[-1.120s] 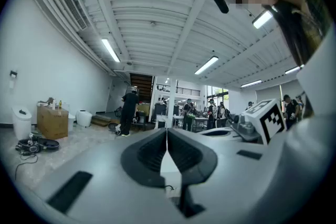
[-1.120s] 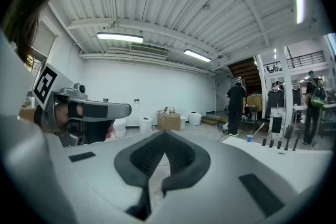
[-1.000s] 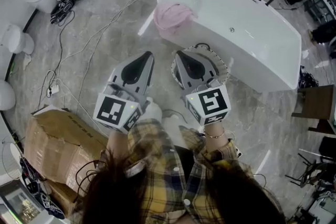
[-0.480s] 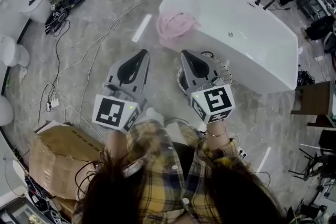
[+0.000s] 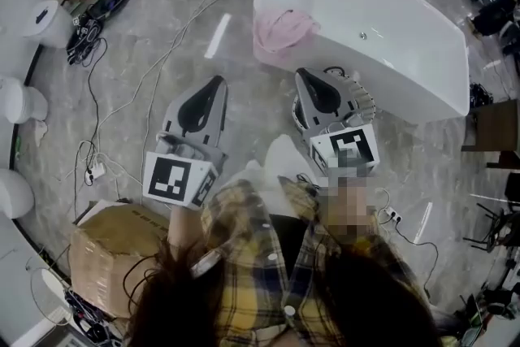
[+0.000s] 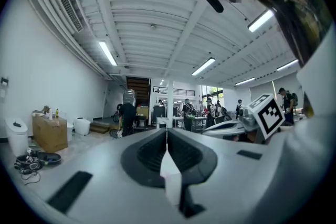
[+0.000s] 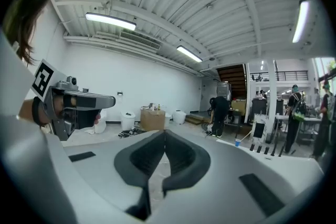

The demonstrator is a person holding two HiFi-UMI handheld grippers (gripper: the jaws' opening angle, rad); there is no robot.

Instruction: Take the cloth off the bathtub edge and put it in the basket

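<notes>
Pink cloth [image 5: 280, 28] on tub [image 5: 398, 36] edge — L gripper [image 5: 218, 82], R gripper [image 5: 303, 74] closed, empty.

cloth [image 5: 281, 30] | pink, bunched | draped over bathtub [image 5: 406, 65] corner edge

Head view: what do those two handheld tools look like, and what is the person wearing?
The left tool and right tool are each a light grey, wedge-shaped shell with a black teardrop recess that narrows to a point at the front. At the back of each sits a white cube printed with black square markers. The person wears a yellow-and-navy plaid shirt.
</notes>
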